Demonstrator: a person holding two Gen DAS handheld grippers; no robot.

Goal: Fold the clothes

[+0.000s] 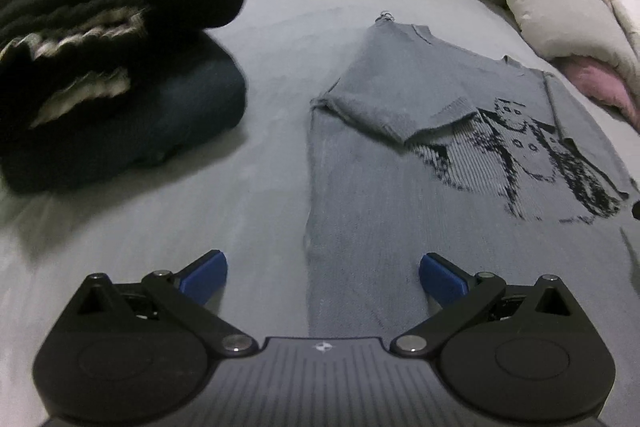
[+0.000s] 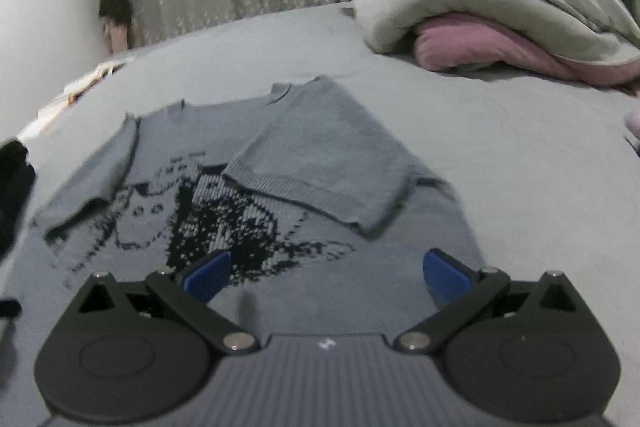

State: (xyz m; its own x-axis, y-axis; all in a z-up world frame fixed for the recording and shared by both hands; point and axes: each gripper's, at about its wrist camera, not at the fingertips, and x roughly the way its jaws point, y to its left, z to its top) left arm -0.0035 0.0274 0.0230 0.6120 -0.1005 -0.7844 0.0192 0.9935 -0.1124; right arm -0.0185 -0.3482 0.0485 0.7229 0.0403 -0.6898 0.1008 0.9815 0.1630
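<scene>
Sweater (image 2: 280, 187): grey knit, dark graphic, flat on bed (image 2: 500, 167), both sleeves folded in over the chest. Step in hand, by judgement: lift hem toward collar; take both lower corners evenly, keep sleeves tucked. Left gripper (image 1: 323, 277): jaws wide apart, holding nothing, above the sweater's side edge. Right gripper (image 2: 326, 277): jaws wide apart, holding nothing, over the lower body. Dark folded stack (image 1: 120, 87): well left of the sweater.

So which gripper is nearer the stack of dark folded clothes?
Left. The left gripper hovers open over the grey sweater's edge beside the stack of dark folded clothes; the right gripper is over the sweater's far half.
</scene>
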